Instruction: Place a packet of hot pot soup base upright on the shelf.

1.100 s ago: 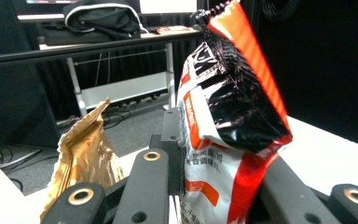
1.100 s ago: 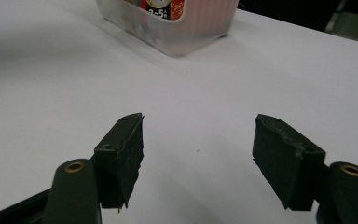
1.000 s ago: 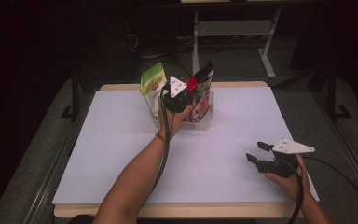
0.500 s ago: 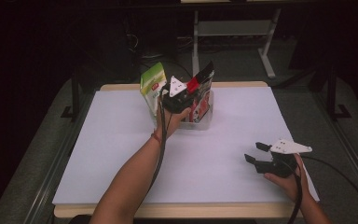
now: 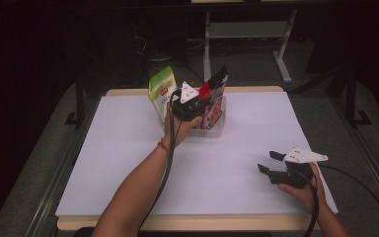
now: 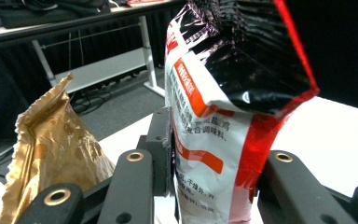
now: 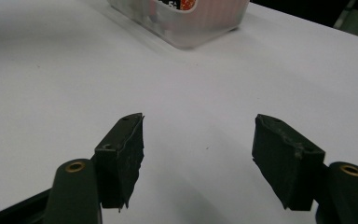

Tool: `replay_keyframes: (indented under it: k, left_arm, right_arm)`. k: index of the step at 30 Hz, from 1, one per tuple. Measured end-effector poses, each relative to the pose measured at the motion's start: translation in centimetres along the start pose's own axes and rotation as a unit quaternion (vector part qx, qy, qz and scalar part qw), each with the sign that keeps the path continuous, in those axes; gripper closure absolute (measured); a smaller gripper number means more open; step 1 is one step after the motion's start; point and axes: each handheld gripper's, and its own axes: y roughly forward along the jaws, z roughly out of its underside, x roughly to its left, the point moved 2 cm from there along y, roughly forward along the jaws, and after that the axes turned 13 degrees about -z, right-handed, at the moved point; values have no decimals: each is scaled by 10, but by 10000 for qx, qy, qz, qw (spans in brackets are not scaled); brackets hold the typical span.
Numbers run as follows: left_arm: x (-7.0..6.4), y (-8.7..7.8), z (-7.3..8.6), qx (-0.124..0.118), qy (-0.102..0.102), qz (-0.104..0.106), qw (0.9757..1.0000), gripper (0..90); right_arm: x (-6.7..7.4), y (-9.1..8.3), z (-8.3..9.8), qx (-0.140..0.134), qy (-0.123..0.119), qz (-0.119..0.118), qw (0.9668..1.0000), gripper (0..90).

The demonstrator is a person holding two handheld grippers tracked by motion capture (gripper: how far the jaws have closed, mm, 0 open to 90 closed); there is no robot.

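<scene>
Red/black pouch (image 6: 223, 140): upright betw. L gripper (image 6: 214, 163) jaws, clamped.
Gold bag (image 6: 51, 144): beside it, L gripper view.
R gripper (image 7: 198, 154): jaws wide apart, empty, over white table (image 7: 51, 70).
Clear bin (image 5: 214, 129): under pouch, high view.

Red, black and white snack bag (image 6: 223, 140) with orange label bands, crinkled gold bag (image 6: 51, 144), white table (image 5: 128, 148)

A dim lab or workshop. A white-topped table (image 5: 128, 148) stands on grey floor (image 5: 34, 173). Behind it are metal desk frames (image 5: 246, 34) and loose cables (image 5: 148, 47).
</scene>
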Motion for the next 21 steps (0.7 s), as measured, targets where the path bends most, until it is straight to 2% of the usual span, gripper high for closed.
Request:
replay_keyframes:
  k: [6,11,18,21]
  left_arm:
    - [-1,-3,-1,56,16,31,10000,618]
    - [1,-8,-2,62,112,15,9999,616]
    - [4,-20,-5,14,169,79,9998,620]
    - [7,-25,-6,7,252,89,9996,617]
  right_arm:
    - [0,0,0,8,3,-17,10000,329]
    - [0,0,0,5,10,-17,10000,329]
    - [0,0,1,6,28,-16,10000,329]
    - [0,0,1,8,30,-8,10000,329]
